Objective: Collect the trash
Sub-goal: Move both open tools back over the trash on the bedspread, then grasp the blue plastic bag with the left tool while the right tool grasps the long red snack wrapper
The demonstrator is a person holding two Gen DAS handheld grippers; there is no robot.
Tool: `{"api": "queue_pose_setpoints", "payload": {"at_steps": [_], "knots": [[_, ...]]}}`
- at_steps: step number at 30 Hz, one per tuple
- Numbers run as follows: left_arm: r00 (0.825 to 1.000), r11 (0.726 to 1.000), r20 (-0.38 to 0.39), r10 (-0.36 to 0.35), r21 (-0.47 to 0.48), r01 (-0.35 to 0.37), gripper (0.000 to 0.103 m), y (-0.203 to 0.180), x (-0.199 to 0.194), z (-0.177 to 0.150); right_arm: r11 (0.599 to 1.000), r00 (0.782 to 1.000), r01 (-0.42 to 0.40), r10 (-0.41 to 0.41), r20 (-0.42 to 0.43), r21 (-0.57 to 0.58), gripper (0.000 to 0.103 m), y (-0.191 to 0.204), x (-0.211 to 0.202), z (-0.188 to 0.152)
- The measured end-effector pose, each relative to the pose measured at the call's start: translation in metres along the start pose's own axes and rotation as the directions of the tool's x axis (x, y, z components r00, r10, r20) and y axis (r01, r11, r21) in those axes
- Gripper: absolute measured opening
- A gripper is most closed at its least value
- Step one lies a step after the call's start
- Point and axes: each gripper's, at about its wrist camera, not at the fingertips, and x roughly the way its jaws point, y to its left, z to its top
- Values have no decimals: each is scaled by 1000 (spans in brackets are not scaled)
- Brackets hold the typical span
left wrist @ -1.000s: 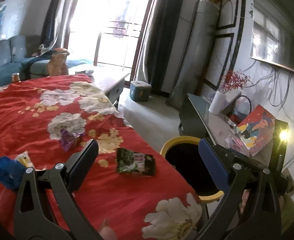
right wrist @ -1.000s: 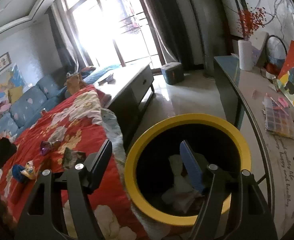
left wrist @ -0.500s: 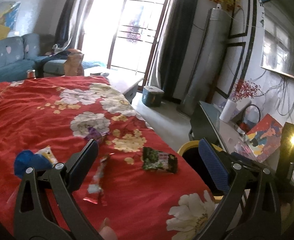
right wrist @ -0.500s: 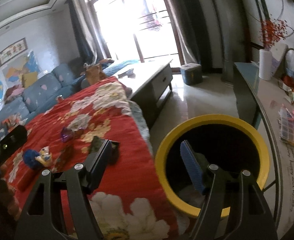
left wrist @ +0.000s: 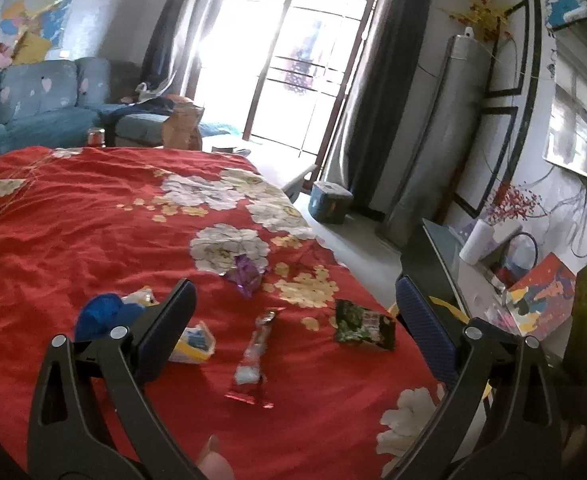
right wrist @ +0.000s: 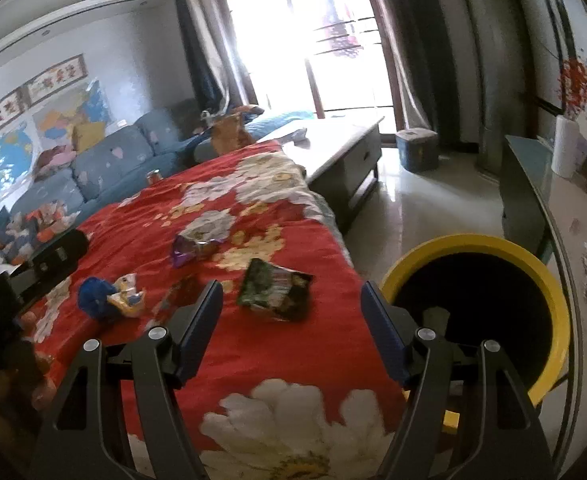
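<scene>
While both pairs of jaws are standing released with nothing between them, the step in hand looks like picking the next piece of litter off the red floral cloth (left wrist: 93,220).

The right gripper (right wrist: 291,320) is pointing down over the cloth's near edge, and the green snack packet (right wrist: 275,290) is lying just beyond the gap, in the centre of the right wrist view. The yellow-rimmed bin (right wrist: 549,280) is sitting at lower right, just off the cloth's edge.

The left gripper (left wrist: 293,320) is framing a long red wrapper (left wrist: 253,356) at lower centre, with a purple wrapper (left wrist: 245,274) farther up and a blue crumpled piece (left wrist: 101,314) beside a yellow-white packet (left wrist: 193,344) near its left finger.

Next, I judge, one gripper needs lowering so its pads straddle a wrapper flat on soft cloth, then closing without snagging fabric.
</scene>
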Motion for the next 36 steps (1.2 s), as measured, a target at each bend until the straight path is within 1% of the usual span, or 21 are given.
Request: {"api": "queue_pose_setpoints", "payload": {"at_steps": [8,18,26,31,34,36], "knots": [[999,998,20,38,-42,-37,92,24,-10,5,998,998,-53,51,-30,-42,69,28,12,0],[993,988,37,109,-115,-104,92,62,-23,12,989,992,-115,108,-72,-93,69,63,29,0],[987,971,19,161,-181,-155,92,98,-27,13,978,984,-154,139,-113,-140,69,89,47,-3],[985,964,3,173,-205,-169,92,113,-25,11,972,979,-172,149,-142,-161,69,101,62,-5],[982,958,-23,185,-218,-186,92,124,-21,9,968,976,-180,153,-158,-175,69,108,70,-8],[983,956,-40,180,-227,-184,92,130,-18,6,966,973,-185,154,-171,-182,69,112,75,-9]]}}
